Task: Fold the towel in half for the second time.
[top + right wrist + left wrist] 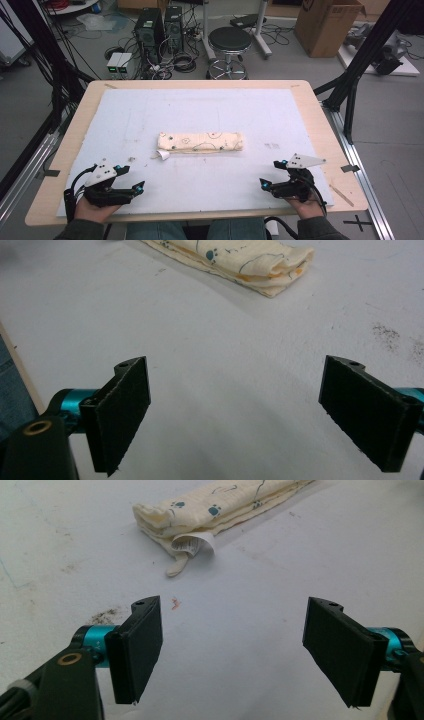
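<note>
The folded cloth (200, 142) lies lengthwise at the middle of the counter (320, 125), its white tag (163, 155) sticking out at the left end, seemingly folded narrow for handling from both ends. The left claw (131, 180) rests near the front edge with the cloth at its 1 o'clock; from the right claw (267, 175) it is at 11. Both claws gape, empty, well apart from it.

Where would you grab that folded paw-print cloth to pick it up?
Probably the folded cloth by its two short ends, left gripper and right gripper each sliding in from its own side, since it lies as a long flat strip across the table.
</note>
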Available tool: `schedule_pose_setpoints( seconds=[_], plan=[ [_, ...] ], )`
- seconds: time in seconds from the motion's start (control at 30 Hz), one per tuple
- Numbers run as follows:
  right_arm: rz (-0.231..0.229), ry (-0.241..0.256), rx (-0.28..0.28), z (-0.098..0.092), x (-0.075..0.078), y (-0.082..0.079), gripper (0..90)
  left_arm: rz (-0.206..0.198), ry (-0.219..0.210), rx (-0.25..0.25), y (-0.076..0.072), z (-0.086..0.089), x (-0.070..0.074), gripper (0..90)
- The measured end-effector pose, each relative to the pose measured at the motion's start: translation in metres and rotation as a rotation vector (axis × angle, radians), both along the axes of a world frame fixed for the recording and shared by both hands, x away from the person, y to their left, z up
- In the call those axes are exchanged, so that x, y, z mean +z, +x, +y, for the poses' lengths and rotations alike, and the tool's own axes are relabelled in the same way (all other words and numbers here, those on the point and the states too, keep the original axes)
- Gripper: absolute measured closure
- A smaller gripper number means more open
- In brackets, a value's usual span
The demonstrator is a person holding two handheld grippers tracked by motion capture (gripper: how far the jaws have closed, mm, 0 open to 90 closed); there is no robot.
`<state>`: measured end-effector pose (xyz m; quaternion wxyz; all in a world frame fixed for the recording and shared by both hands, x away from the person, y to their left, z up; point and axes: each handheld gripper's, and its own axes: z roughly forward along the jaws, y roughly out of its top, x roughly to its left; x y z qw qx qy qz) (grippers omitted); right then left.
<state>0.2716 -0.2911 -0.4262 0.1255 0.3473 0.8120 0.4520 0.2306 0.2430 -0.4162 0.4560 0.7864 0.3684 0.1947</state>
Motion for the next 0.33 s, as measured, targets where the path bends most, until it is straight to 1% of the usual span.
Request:
schedule_pose_setpoints(
  seconds=[0.07,0.17,0.33],
  plan=[
    [-0.005,0.003,-0.002,-0.0013,-0.0006,-0.0002,12.5,-0.004,-0.002,0.001,-0.0005,-0.0003,0.0001,24.5],
    [0.001,0.008,-0.004,-0.0017,-0.0009,-0.0002,12.5,-0.009,-0.005,0.012,0.0004,0.0007,-0.0005,24.5],
    [-0.003,-0.008,0.004,0.0002,-0.0024,0.0014,12.5,-0.016,-0.018,0.019,0.0012,0.0022,0.0001,24.6]
  ],
)
